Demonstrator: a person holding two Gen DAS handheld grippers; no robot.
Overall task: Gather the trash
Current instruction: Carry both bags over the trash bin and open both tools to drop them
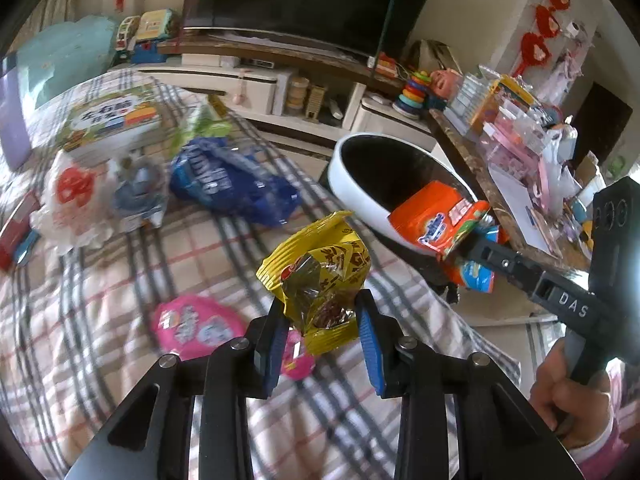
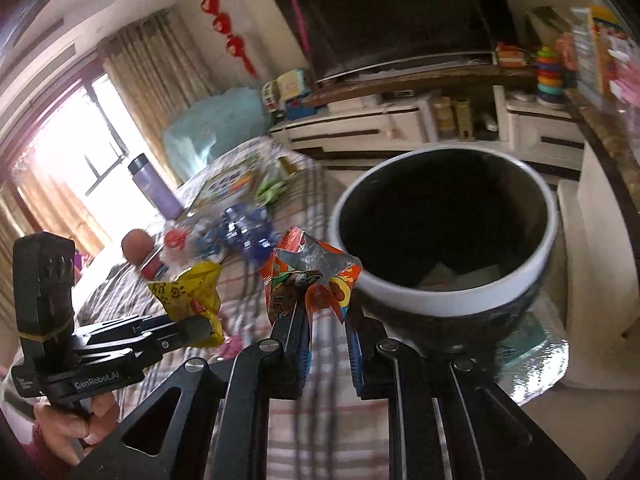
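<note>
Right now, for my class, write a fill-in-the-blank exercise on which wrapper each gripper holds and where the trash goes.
1. The left gripper is shut on a crumpled ____ snack wrapper.
2. The right gripper is shut on an ____ foil wrapper.
3. The round white-rimmed bin has a ____ inside.
4. On the plaid cloth below the left gripper lies a ____ packet.

Missing words: yellow; orange; black; pink
</note>
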